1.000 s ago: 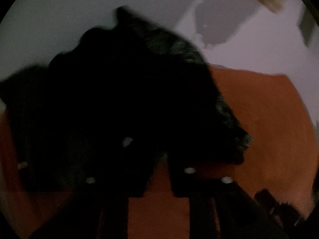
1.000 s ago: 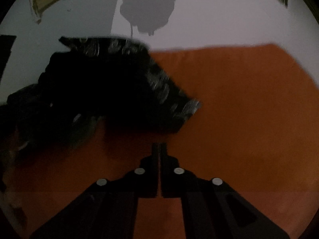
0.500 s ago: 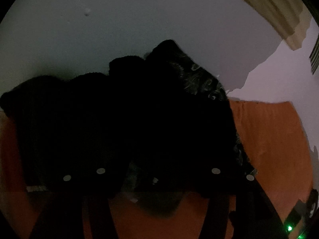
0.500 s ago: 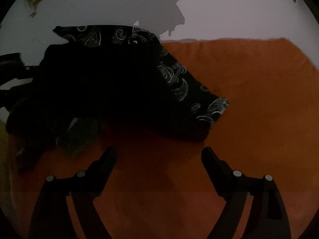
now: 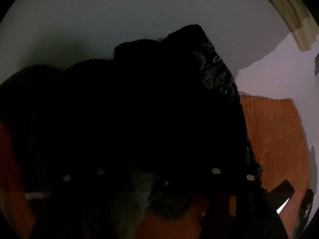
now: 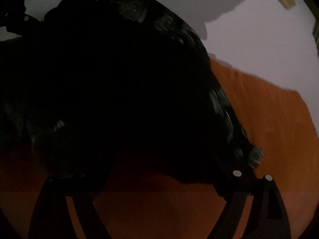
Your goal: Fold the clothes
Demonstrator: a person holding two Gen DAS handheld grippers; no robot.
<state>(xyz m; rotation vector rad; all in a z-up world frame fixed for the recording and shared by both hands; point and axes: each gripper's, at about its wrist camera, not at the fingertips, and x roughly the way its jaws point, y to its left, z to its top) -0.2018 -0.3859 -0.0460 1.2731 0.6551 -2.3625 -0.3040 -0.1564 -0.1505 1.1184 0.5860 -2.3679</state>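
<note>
Garment [image 5: 139,109]: dark, bunched on orange sheet [image 5: 275,131]; fold stage unclear to me.
Left gripper [image 5: 155,175]: jaws wide, against cloth; hold unclear.
Right gripper [image 6: 159,171]: jaws wide, same doubt.

Orange cover [image 5: 275,135] spread flat under me, filling the right and bottom of both wrist views. Pale wall [image 5: 119,20] across the top of each frame, grey-green at left, lilac toward the right. Beige curtain edge [image 5: 285,12] hangs in the upper right of my left view. Small dark object [image 5: 283,191] at lower right there, possibly a device; too dim to tell.
</note>
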